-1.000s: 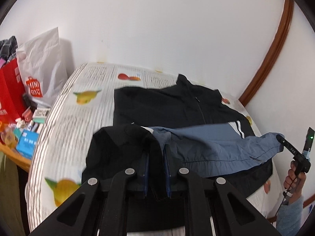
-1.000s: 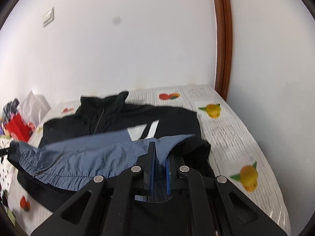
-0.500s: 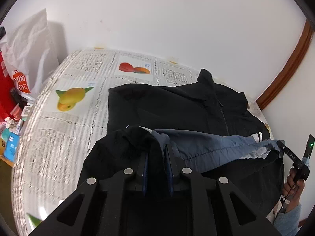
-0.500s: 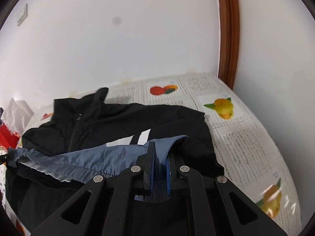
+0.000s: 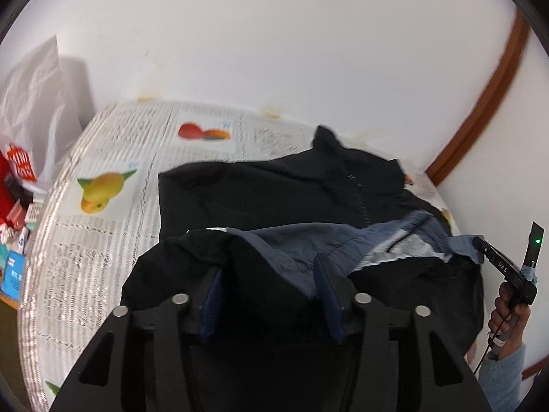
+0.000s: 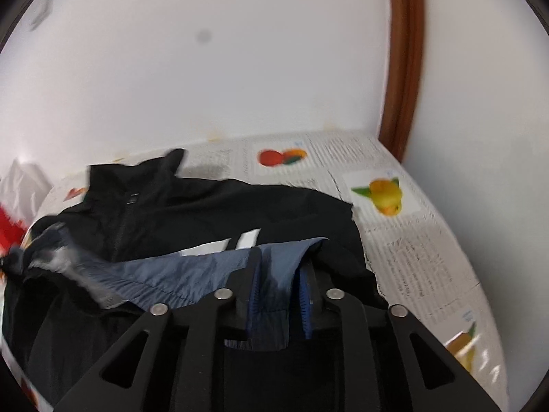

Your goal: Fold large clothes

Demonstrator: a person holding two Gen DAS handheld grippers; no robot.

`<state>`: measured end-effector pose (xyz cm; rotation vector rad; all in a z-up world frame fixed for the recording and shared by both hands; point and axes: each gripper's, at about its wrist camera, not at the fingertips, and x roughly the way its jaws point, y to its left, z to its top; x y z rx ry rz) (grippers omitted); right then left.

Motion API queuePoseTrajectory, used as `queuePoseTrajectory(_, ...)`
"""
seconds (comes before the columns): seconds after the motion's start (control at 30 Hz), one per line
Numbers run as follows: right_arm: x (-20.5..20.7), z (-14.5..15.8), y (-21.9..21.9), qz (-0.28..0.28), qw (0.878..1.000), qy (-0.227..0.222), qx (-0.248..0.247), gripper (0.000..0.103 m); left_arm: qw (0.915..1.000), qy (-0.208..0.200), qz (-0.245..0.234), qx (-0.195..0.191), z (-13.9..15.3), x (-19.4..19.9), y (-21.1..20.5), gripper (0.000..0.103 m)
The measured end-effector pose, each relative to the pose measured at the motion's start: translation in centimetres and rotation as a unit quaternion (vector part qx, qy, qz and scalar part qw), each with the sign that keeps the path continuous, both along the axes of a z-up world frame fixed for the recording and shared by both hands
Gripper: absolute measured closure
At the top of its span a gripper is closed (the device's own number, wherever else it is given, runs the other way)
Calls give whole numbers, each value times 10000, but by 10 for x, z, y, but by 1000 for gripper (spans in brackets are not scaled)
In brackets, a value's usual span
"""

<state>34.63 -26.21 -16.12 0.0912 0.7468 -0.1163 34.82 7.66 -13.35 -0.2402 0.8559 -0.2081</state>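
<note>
Black jacket (image 5: 267,199) lies flat on fruit-print cloth (image 5: 103,240), collar toward wall at 12 o'clock, blue hem folded up over front. Left gripper (image 5: 267,285): jaws opening, spread, fabric loose between, pads clear. Right gripper (image 6: 278,288): jaws opening, blue hem corner hanging between pads. White bag (image 5: 37,103) at 9 o'clock.

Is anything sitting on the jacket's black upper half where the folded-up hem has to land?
Nothing visible does. The jacket lies on the printed cover with its black chest bare. The hem lies between the opening jaws of the left gripper and right gripper.
</note>
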Motion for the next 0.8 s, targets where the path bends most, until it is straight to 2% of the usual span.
queuePoseTrajectory(0.1,-22,14,14,233,9994,-167,-195,67,9998,-174,-85,-59,11,-16,0,48)
queuePoseTrajectory(0.27,-46,20,31,666,9973,-187,-260,66,9990,-421,-98,69,22,-40,2,45)
queuePoseTrajectory(0.37,-46,9,42,901,9955,31,-287,66,9989,-445,-71,127,21,-46,1,41)
queuePoseTrajectory(0.57,-14,-26,56,912,9926,618,-501,66,9983,-57,-169,562,-6,-27,-19,41)
queuePoseTrajectory(0.7,17,-31,55,845,9922,564,-717,66,9952,-49,-108,970,-18,-1,-34,41)
queuePoseTrajectory(0.8,42,-37,46,626,9918,573,-951,66,9900,-91,212,1395,-25,20,-37,41)
